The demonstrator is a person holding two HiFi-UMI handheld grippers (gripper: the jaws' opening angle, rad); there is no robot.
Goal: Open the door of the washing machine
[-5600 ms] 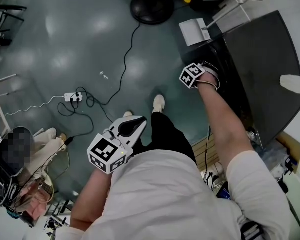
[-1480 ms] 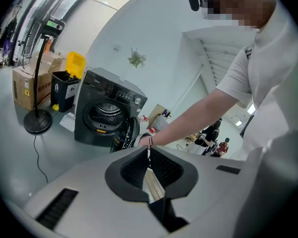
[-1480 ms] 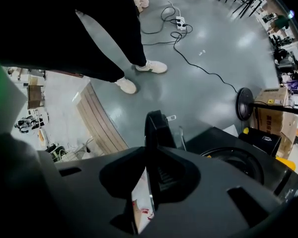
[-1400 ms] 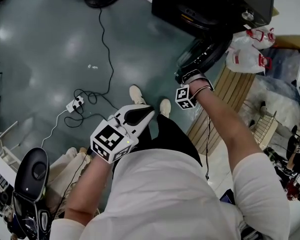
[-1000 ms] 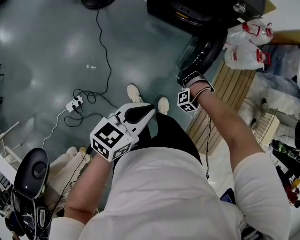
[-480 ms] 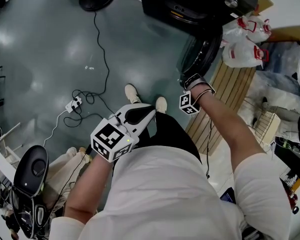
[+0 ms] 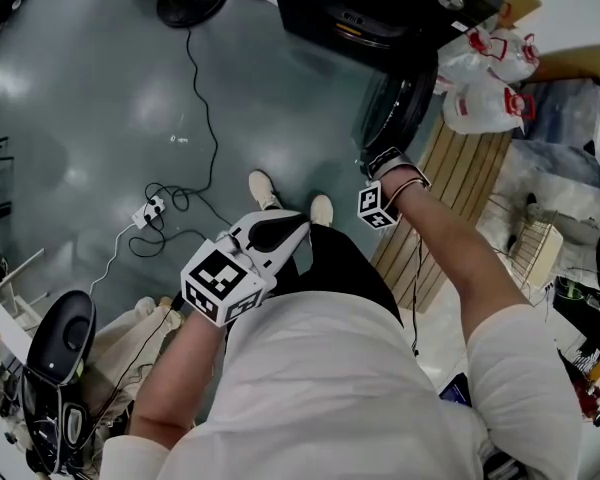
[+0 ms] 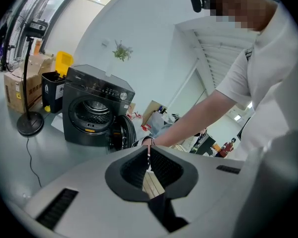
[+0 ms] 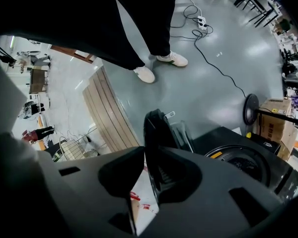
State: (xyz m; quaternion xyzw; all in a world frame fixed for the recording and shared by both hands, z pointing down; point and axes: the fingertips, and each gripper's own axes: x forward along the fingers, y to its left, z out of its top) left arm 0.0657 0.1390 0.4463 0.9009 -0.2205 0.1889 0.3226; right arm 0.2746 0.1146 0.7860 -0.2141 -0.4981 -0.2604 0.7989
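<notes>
A: Colour of boxy front-loading washing machine (image 7: 420, 8)?
B: Black all over. Round hinged door (image 7: 398, 103) black too; small amber label (image 8: 91, 125) under drum mouth.
A: Around it?
B: Glossy grey-green floor (image 7: 80, 98). Pale tan slatted wooden pallet (image 7: 460, 193). Crinkled white plastic bags (image 7: 480, 98), red print. White power strip (image 7: 147, 209), thin black cable (image 7: 205, 98).

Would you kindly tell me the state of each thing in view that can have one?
washing machine door: open, standing out from the front.
washing machine: drum opening uncovered.
left gripper: jaws together, nothing between them.
right gripper: jaws opening, the door's rim between them.
</notes>
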